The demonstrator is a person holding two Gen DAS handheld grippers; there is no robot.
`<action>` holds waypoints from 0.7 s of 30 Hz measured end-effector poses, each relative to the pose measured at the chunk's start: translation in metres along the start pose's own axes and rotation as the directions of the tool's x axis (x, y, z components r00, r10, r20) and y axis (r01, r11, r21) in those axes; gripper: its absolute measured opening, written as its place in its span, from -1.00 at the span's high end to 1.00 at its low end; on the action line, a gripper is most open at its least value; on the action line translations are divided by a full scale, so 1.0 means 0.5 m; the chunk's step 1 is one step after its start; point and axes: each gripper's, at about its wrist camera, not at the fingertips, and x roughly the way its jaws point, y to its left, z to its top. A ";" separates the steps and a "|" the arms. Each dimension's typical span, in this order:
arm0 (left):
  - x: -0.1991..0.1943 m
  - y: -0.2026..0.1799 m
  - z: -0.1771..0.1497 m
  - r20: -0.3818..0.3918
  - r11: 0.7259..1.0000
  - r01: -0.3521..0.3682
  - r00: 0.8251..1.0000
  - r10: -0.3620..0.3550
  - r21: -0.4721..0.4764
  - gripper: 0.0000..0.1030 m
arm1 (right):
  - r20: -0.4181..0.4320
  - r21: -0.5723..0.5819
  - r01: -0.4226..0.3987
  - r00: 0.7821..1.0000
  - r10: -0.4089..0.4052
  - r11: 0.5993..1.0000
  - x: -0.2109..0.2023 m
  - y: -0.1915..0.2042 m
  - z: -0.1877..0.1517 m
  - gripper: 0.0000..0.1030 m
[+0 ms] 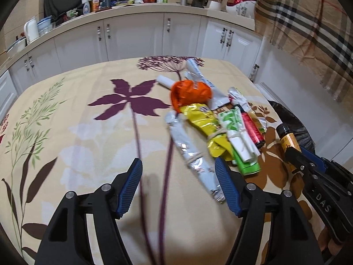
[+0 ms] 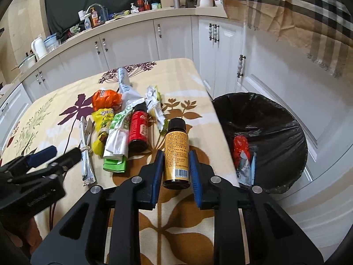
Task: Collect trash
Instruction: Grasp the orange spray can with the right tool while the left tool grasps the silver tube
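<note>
Bare tablecloth [image 1: 77, 137] left; wrapper pile [image 1: 211, 121] crowds the right.

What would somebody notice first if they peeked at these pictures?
Probably the little brown bottle with the gold label, pinched in the right tool over the flowery tablecloth. Next, the bright heap of crumpled wrappers on the table ahead of the open left tool. Beside the table sits a black-lined trash bin with some trash already inside.

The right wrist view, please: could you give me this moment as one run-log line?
right gripper: shut on amber bottle | left gripper: open, empty | bin: holds some trash | wrappers: on table
</note>
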 end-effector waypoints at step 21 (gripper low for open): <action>0.004 -0.005 -0.025 -0.004 0.992 0.013 1.000 -0.012 0.124 0.59 | 0.014 0.016 -0.025 1.000 0.025 1.000 -0.009 -0.010 -0.003 0.55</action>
